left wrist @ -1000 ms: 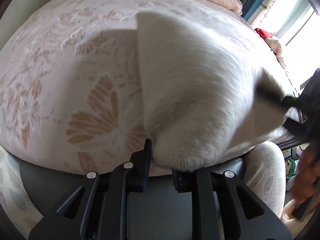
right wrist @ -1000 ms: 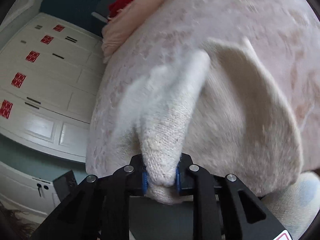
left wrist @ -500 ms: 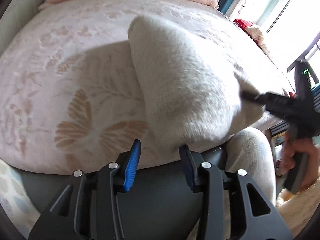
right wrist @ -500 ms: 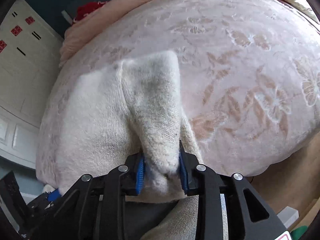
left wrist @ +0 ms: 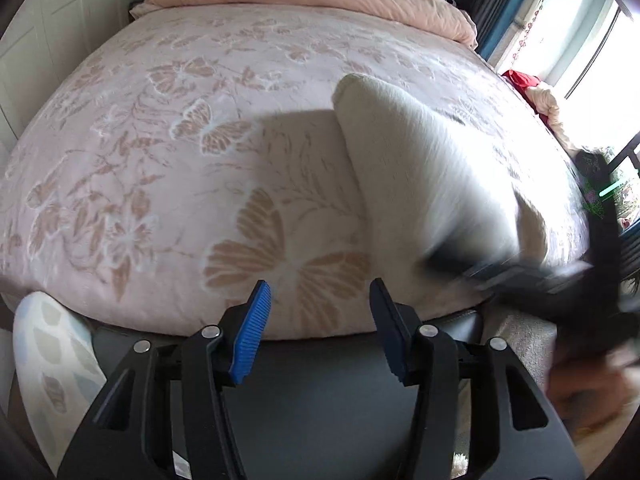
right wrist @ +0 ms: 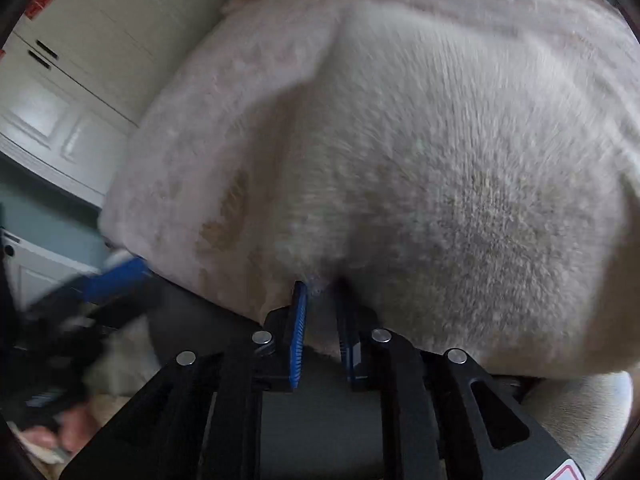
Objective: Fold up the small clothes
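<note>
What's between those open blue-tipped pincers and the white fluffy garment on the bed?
In the left wrist view, only the pink butterfly-print blanket lies between the open left gripper and the white sweater; nothing else sits there.

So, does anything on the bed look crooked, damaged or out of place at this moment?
Nothing looks damaged or spilled. The cream knit garment lies askew on the pink floral bedspread, its near edge bunched between the pads of the right gripper. The left gripper is open and empty. Motion blur hides finer detail.
</note>
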`<state>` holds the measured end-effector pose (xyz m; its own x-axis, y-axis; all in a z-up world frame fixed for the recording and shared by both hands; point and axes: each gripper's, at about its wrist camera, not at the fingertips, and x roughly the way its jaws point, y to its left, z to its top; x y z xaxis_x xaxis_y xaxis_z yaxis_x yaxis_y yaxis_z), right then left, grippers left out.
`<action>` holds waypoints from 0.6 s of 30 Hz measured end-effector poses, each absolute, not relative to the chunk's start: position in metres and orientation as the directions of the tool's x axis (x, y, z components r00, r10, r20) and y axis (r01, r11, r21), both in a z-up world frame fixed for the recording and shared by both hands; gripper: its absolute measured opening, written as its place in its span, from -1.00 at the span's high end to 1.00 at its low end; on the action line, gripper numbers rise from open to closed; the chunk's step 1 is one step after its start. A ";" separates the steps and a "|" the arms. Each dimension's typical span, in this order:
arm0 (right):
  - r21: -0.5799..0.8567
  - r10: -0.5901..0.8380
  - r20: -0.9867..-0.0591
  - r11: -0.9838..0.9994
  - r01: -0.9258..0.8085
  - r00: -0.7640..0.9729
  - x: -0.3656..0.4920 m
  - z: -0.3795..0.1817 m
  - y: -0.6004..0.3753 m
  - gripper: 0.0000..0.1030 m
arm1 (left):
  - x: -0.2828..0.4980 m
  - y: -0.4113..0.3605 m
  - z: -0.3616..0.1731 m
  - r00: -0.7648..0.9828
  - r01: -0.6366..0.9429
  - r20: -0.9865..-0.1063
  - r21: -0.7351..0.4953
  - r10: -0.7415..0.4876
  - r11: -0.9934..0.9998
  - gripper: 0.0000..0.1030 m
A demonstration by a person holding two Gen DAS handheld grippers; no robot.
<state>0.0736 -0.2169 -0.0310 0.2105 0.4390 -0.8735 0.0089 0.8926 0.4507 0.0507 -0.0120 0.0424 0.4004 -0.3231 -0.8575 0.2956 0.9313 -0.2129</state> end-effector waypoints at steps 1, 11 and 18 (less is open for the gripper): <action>0.498 0.479 -0.851 0.866 0.041 0.217 0.071 -0.028 -0.219 0.83 | 0.051 -0.011 0.044 0.403 0.294 -0.856 -0.212 -0.322 0.932 -0.05; 0.382 0.368 -0.900 0.924 0.016 0.234 0.090 -0.013 -0.217 1.00 | 0.056 -0.024 0.041 0.394 0.315 -0.859 -0.208 -0.327 0.926 -0.12; 0.348 0.264 -0.827 0.934 0.083 0.497 0.078 0.076 -0.266 0.97 | 0.065 -0.039 0.050 0.429 0.349 -0.841 -0.183 -0.331 0.919 -0.20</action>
<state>0.0783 -0.2664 0.0760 0.4967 0.2640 -0.8268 0.0830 0.9338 0.3480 0.0646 -0.0390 0.0497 0.4293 -0.3305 -0.8405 0.3486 0.9191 -0.1834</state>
